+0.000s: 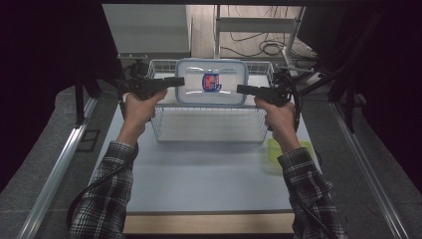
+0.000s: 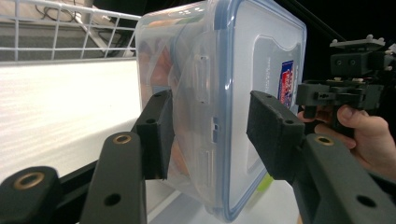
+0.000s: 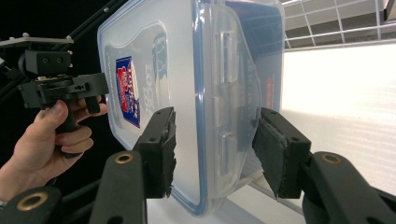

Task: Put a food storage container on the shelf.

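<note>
A clear plastic food container (image 1: 230,73) with a blue-rimmed lid and a red-and-blue label hangs level over the far part of a white wire basket (image 1: 209,128). My left gripper (image 1: 178,81) is shut on its left edge and my right gripper (image 1: 242,89) on its right edge. In the left gripper view the two black pads of the left gripper (image 2: 210,123) clamp the container (image 2: 219,70) across lid and base. The right gripper (image 3: 215,137) clamps the opposite edge of the container (image 3: 205,70) the same way. Something orange shows dimly inside.
The basket stands on a pale table (image 1: 199,174), its floor bare. A yellow-green plastic item (image 1: 275,149) lies on the table at the right, partly under the right forearm. Metal rails run along both table sides, and cables lie on the floor behind.
</note>
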The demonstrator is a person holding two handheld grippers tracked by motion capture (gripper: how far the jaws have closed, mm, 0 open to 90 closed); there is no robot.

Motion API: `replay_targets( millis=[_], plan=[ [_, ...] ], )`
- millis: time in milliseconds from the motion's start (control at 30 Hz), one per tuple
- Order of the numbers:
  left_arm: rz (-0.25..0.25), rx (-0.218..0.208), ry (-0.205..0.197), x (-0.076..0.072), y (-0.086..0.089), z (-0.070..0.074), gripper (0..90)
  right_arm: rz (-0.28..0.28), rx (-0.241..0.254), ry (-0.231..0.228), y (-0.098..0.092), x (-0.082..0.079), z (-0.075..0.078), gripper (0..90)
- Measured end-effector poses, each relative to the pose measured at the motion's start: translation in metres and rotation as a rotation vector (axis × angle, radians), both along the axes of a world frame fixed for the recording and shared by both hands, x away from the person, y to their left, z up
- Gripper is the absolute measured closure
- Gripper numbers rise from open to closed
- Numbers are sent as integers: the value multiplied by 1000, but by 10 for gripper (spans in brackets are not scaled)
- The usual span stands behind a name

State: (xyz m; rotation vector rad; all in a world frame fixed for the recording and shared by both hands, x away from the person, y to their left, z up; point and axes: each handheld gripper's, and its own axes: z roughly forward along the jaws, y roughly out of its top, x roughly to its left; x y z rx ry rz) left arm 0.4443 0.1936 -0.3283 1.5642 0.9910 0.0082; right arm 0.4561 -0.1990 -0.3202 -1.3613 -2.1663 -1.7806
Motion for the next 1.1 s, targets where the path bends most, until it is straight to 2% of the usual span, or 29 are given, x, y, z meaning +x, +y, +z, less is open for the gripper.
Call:
replay_targets(
  millis=[233, 333, 600, 733, 900, 1100],
  plan=[
    [7, 17, -16, -1, -2, -1, 494, -22, -13, -11, 0, 1, 2, 498],
    [13, 7, -12, -1, -2, -2, 491, -20, -14, -5, 0, 3, 3, 498],
    [25, 51, -23, 0, -6, -6, 440, -33, -23, -1, 2, 5, 3, 469],
    [28, 76, -18, 2, -10, -11, 459, -44, -17, 30, 3, 9, 1, 423],
    [21, 60, -12, 3, -10, -13, 458, -36, 8, 59, 1, 16, -1, 416],
    [17, 34, -4, 4, -8, -15, 462, -46, -22, 59, 4, 21, 2, 370]
  ],
)
